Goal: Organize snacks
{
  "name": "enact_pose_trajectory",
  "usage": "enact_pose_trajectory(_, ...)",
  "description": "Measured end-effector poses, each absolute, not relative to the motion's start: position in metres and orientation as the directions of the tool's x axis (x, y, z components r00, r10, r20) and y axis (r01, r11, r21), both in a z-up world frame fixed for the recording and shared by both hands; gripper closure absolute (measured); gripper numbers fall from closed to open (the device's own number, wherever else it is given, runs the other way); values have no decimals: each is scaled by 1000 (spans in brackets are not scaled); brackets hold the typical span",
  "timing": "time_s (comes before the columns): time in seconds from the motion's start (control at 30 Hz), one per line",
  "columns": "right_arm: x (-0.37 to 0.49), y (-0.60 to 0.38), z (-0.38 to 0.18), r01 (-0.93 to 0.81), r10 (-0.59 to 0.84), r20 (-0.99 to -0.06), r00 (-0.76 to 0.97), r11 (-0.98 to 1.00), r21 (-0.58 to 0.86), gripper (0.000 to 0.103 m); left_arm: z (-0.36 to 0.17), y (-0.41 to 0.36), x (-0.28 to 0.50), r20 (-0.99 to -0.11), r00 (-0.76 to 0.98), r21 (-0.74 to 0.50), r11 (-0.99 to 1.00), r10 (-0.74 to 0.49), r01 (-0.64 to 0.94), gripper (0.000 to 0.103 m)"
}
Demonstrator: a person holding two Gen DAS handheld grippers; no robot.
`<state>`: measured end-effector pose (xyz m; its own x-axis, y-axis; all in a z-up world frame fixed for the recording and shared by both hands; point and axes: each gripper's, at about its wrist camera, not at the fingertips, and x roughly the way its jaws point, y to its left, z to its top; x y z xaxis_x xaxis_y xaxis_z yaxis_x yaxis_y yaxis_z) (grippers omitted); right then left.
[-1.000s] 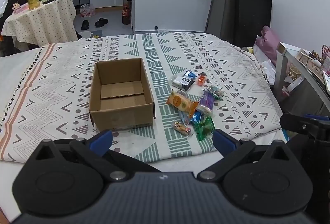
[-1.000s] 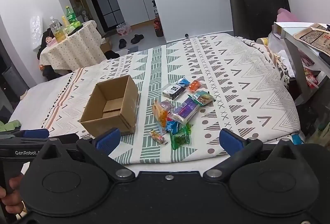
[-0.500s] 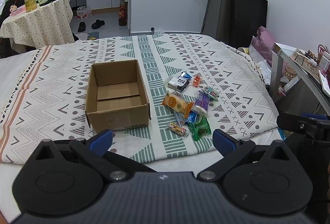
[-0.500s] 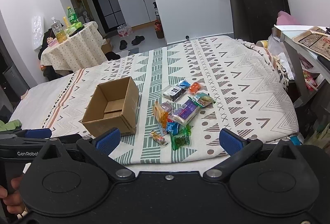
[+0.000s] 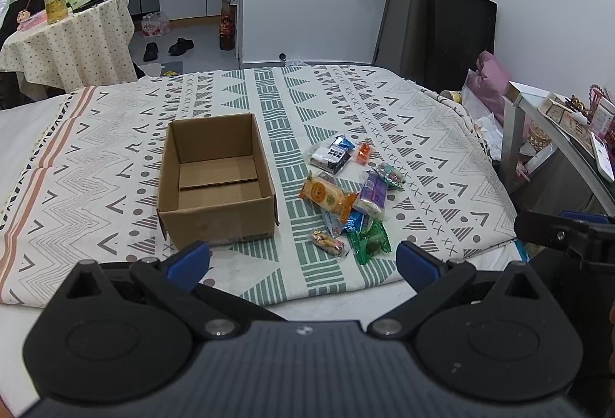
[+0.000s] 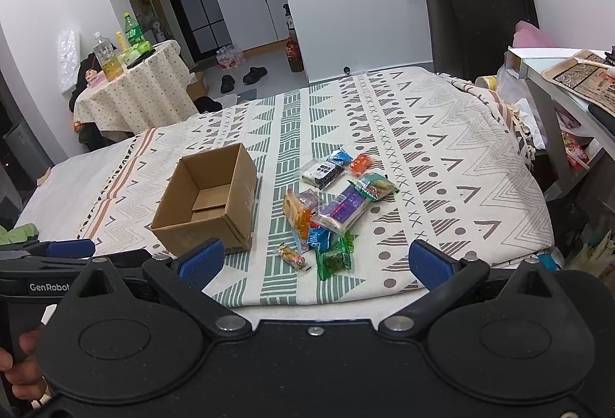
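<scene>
An open, empty cardboard box (image 5: 217,183) (image 6: 207,204) stands on the patterned bedspread (image 5: 384,102) (image 6: 442,149). To its right lies a pile of wrapped snacks: an orange packet (image 5: 326,195) (image 6: 296,212), a purple one (image 5: 372,194) (image 6: 342,208), a black-and-white one (image 5: 331,156) (image 6: 322,172), a green one (image 5: 371,242) (image 6: 333,260) and several smaller ones. My left gripper (image 5: 303,260) is open and empty, short of the bed's near edge. My right gripper (image 6: 315,260) is open and empty, also held back from the bed.
A grey side table (image 5: 557,133) (image 6: 557,83) with clutter stands right of the bed. A black chair (image 5: 457,33) (image 6: 484,14) is behind it. A round table with bottles (image 5: 65,29) (image 6: 130,79) stands at the far left. Shoes (image 5: 169,47) lie on the floor.
Both grippers have drifted slightly back and up, so the box and snacks sit a little higher in each view. Both stay open; nothing on the bed has moved.
</scene>
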<state>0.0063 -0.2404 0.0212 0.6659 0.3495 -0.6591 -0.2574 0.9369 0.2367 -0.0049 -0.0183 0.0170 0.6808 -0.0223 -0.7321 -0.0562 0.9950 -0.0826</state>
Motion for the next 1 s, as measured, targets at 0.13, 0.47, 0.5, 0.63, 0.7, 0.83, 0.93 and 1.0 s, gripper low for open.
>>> enact_pose_trajectory(0.13, 6, -240, 21, -258, 351, -658, 666, 936, 239, 0, 17, -19, -5, -732, 681, -83, 995, -22, -57, 0)
enact_pose_trajectory(0.47, 7, -244, 22, -249, 344, -660, 668, 939, 237, 0, 17, -23, -6, -727, 686, -90, 995, -32, -49, 0)
enact_pose_trajectory(0.5, 7, -245, 22, -249, 344, -660, 668, 939, 238, 0, 17, -24, -6, -727, 685, -90, 995, -33, -48, 0)
enact_pose_trajectory(0.63, 6, -242, 22, -252, 344, -660, 668, 939, 235, 0, 17, -23, -7, -726, 686, -94, 995, -37, -45, 0)
enact_pose_trajectory(0.7, 7, -243, 23, -251, 342, -660, 669, 939, 234, 0, 17, -23, -7, -725, 687, -96, 994, -39, -44, 0)
enact_pose_trajectory(0.83, 6, -242, 23, -251, 343, -659, 669, 939, 234, 0, 17, -22, -8, -725, 687, -95, 994, -39, -45, 0)
enact_pose_trajectory(0.93, 6, -243, 23, -252, 344, -658, 670, 939, 234, 0, 18, -22, -8, -724, 689, -96, 995, -40, -42, 0)
enact_pose_trajectory(1.0, 7, -244, 23, -251, 344, -658, 669, 939, 235, 0, 18, -22, -8, -723, 690, -95, 995, -40, -42, 0)
